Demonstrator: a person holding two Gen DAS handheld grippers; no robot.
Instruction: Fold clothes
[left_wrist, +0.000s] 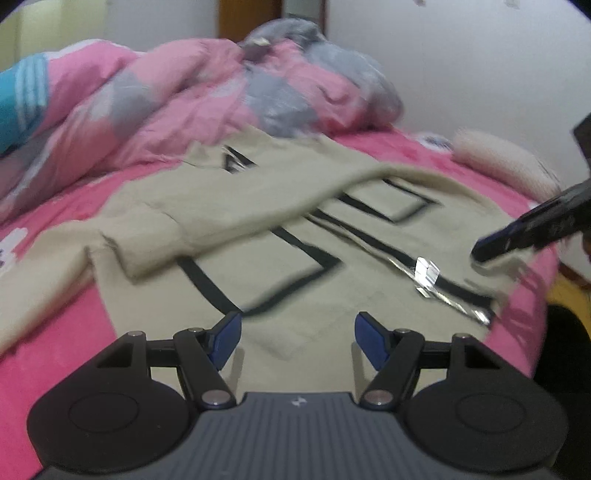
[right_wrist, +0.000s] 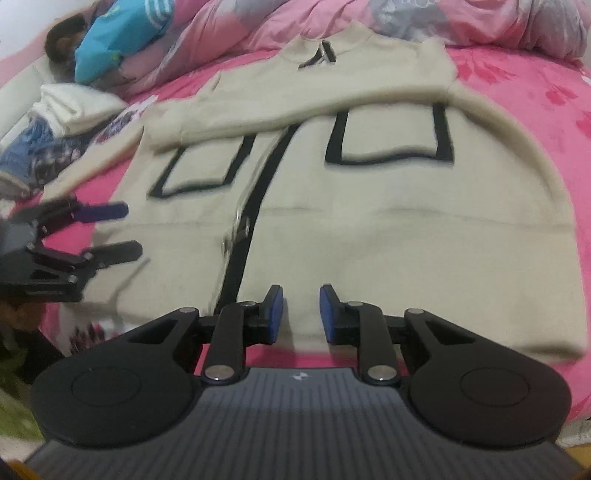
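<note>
Jacket flat on bed; L claw wide open, R claw part open, both empty

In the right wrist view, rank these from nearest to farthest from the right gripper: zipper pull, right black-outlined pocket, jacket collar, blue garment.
From the right gripper:
1. Zipper pull, just ahead, slightly left.
2. Right black-outlined pocket, ahead, slightly right.
3. Jacket collar, at the jacket's far end.
4. Blue garment, far left, against the pink quilt.
</note>
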